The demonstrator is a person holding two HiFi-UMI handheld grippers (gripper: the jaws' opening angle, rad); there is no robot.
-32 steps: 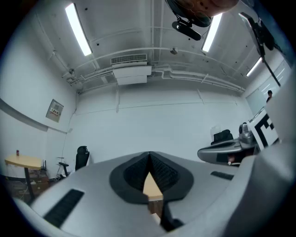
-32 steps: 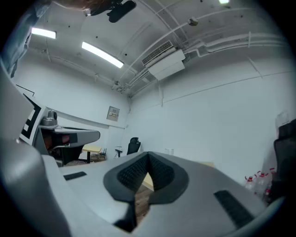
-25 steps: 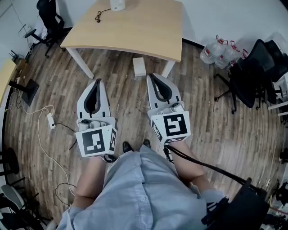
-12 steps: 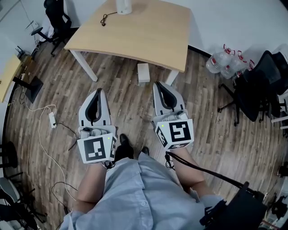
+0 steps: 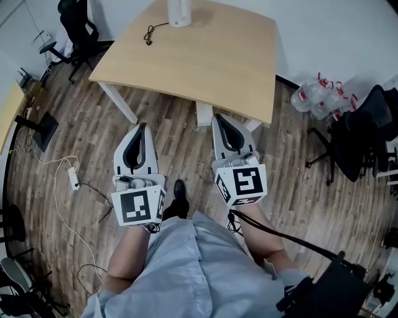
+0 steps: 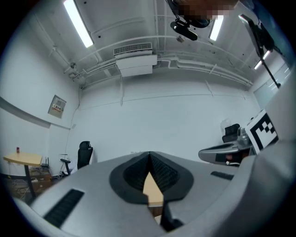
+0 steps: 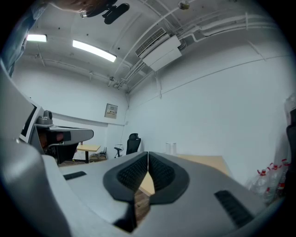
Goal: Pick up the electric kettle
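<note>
The white electric kettle (image 5: 179, 12) stands at the far edge of the light wooden table (image 5: 205, 56), with a black cord (image 5: 152, 31) lying beside it. The right gripper view shows the kettle (image 7: 171, 148) small and far off on the tabletop. My left gripper (image 5: 142, 127) and right gripper (image 5: 217, 118) are held level side by side over the floor, just short of the table's near edge. Both are shut with nothing between the jaws. In the left gripper view the closed jaw tips (image 6: 149, 155) hide the kettle.
A white box (image 5: 204, 115) sits on the floor under the table's near edge. A black office chair (image 5: 74, 25) stands at the far left, another (image 5: 360, 130) at the right beside water bottles (image 5: 323, 99). A power strip (image 5: 73, 179) with cables lies on the floor at left.
Both grippers have moved forward together toward the table, which now lies closer and larger in the head view. Their jaws stay shut.
</note>
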